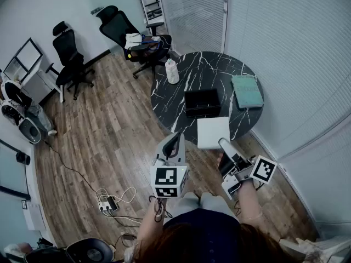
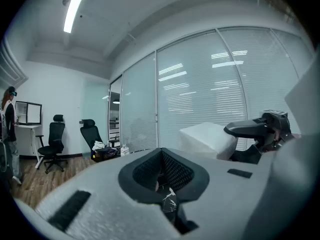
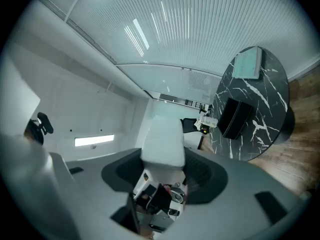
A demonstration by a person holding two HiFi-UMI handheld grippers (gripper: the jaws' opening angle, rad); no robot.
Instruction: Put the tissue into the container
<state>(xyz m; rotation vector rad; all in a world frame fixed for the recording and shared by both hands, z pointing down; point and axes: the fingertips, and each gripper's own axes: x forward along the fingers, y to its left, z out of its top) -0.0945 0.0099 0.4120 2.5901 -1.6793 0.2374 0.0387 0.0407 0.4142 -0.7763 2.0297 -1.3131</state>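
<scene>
A white tissue pack [image 1: 213, 131] hangs over the near edge of the round black marble table [image 1: 219, 70], with my right gripper [image 1: 222, 144] shut on its near end. The right gripper view shows that pack [image 3: 162, 139] filling the gap between the widely spread jaws. A black open container [image 1: 202, 102] stands on the table just beyond the pack, and also appears in the right gripper view [image 3: 232, 118]. My left gripper [image 1: 174, 138] is raised to the left of the table edge, jaws together and holding nothing. Its own view catches the tissue pack [image 2: 207, 139] and my right gripper [image 2: 255, 129].
A teal flat pack [image 1: 247, 90] lies at the table's right side and a white bottle [image 1: 172, 71] at its left rim. Two black office chairs [image 1: 131, 37] stand beyond on the wooden floor. A power strip with cables [image 1: 107, 203] lies at my left.
</scene>
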